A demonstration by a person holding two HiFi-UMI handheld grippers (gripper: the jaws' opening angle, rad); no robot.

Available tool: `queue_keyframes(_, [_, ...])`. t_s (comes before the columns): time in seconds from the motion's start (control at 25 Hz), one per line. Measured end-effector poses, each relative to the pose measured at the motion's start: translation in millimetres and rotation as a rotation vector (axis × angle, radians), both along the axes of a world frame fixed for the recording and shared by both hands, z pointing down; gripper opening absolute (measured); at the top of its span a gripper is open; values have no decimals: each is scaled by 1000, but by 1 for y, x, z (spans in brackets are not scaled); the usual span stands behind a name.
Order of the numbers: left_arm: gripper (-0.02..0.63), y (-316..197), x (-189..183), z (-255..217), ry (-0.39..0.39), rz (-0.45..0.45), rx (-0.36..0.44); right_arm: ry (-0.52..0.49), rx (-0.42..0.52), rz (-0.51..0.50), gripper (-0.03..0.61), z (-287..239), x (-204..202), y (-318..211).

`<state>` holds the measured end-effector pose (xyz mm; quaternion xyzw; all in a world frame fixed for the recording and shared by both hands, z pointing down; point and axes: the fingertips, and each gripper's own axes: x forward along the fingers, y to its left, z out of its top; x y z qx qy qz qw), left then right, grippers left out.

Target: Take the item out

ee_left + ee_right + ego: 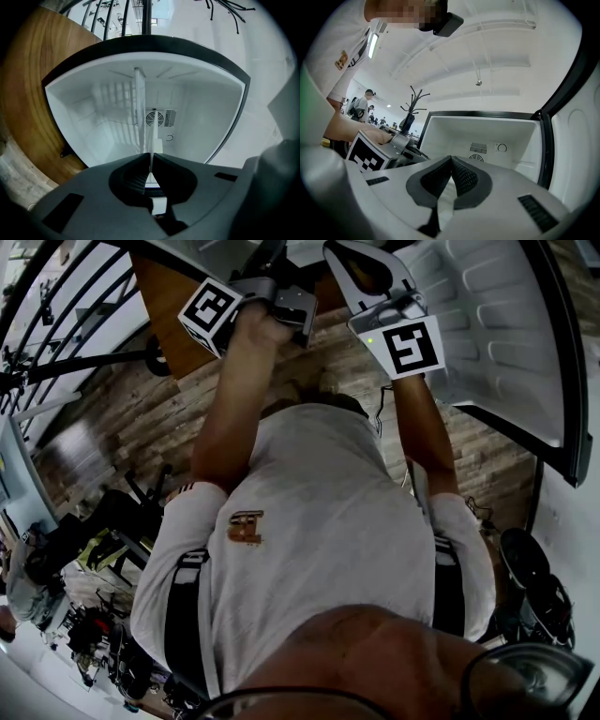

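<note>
The person in the white shirt [309,521] stands with both arms raised toward a small fridge [89,122] whose door [574,154] hangs open on the right. The left tongs [150,157] are nearly closed and pinch the near edge of a thin clear shelf [138,103]. From those tongs the shelf is seen edge-on, as a pale strip running from the pads back into the white inside of the fridge, toward the round fan grille [154,118] on the back wall. The right tongs [450,159] are just beside the left ones, in front of the fridge opening. Their ribbed pads meet at the tips, and I can see nothing caught between them. A small dial [502,148] sits next to the grille on the back wall. Under the person is a wood-plank floor [141,427], and a coat stand [412,101] rises farther back in the room
</note>
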<state>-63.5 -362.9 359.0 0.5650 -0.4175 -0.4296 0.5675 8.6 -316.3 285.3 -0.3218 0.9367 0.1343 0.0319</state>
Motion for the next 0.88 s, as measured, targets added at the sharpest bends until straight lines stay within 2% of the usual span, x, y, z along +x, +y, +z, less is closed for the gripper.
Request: queue_keyframes(0.88, [31, 20, -11, -7, -32, -3, 17, 14, -7, 17, 32, 0, -10, 14])
